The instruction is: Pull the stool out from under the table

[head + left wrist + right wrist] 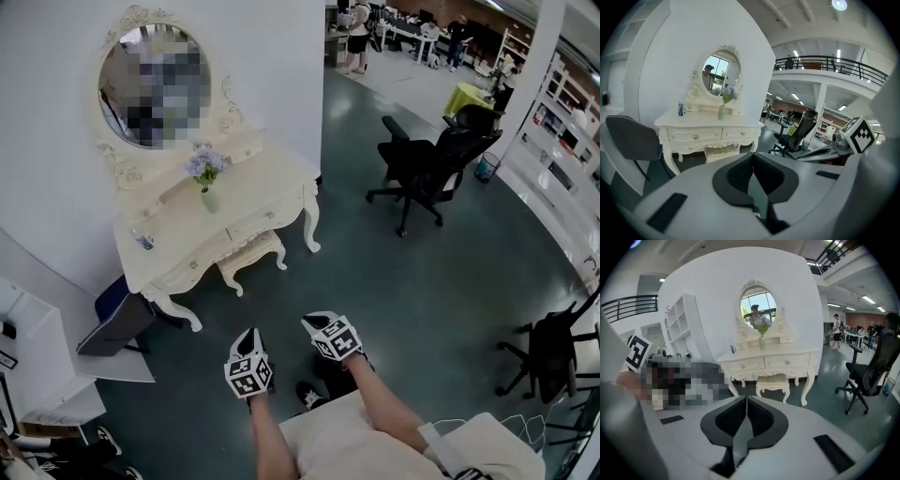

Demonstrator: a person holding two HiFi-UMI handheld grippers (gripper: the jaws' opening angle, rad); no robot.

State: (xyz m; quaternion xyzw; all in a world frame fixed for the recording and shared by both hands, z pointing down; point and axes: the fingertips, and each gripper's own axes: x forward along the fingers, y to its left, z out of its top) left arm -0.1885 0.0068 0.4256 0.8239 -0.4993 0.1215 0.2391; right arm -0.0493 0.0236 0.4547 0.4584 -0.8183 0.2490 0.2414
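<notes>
Here, a cream dressing table [267, 183] stands on open dark floor [403, 281].
The stool [251, 257] sits tucked under its tabletop edge; left gripper [253, 334] and right gripper [313, 324] hover well apart from it, fingers pressed together, empty.

You have a dark teal polished floor [422, 281] under you, with a black mesh office chair on castors [431, 164] standing on it. Left of that chair rises a plain white wall [56, 169]. Farther left sits a dark blue padded chair [112, 317], just beside a white shelf unit [37, 375]. Right of the office chair run white storage racks [572, 122]. Above it you see a black-railed balcony [834, 65] and ceiling strip lights [837, 54].
</notes>
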